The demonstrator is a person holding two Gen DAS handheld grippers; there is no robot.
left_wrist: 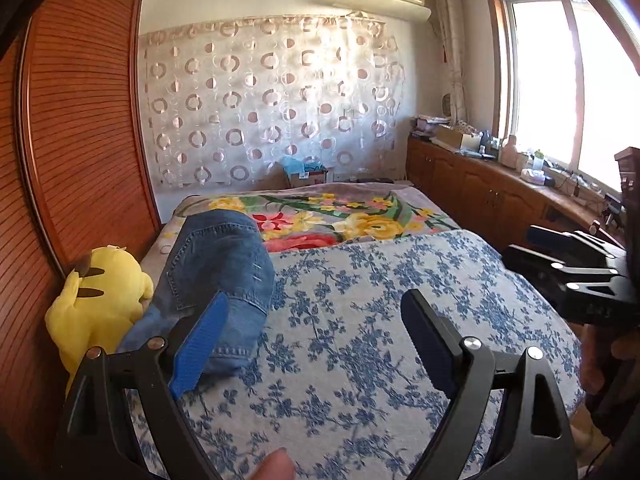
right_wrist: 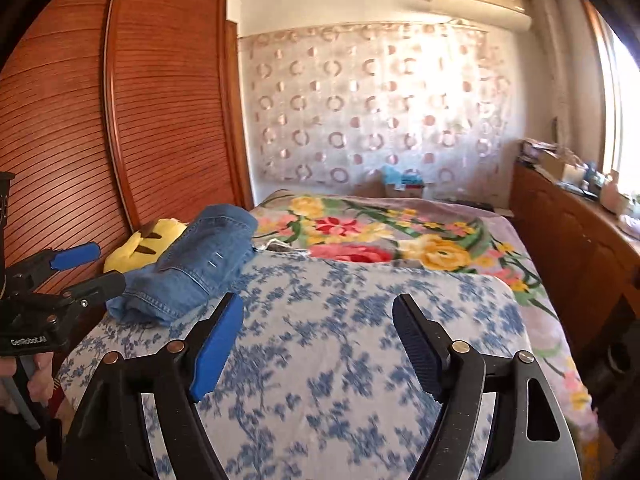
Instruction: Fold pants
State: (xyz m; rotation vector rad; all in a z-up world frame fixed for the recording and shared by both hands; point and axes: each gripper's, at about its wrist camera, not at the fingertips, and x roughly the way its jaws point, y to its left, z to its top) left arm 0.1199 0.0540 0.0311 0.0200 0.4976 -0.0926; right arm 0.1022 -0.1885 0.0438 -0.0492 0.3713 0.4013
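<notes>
Blue denim pants (left_wrist: 216, 276) lie folded in a compact bundle at the left side of the bed, on the blue-flowered white sheet (left_wrist: 360, 320). They also show in the right wrist view (right_wrist: 192, 264). My left gripper (left_wrist: 316, 312) is open and empty, above the sheet, its left finger just in front of the bundle. My right gripper (right_wrist: 318, 316) is open and empty above the sheet, to the right of the pants. Each gripper shows at the other view's edge: the right gripper (left_wrist: 560, 256), the left gripper (right_wrist: 80, 268).
A yellow plush toy (left_wrist: 100, 300) sits against the pants beside the wooden wardrobe (left_wrist: 80, 140). A flowered blanket (left_wrist: 340, 216) covers the far bed. A low wooden cabinet (left_wrist: 500, 188) with clutter runs under the window at right.
</notes>
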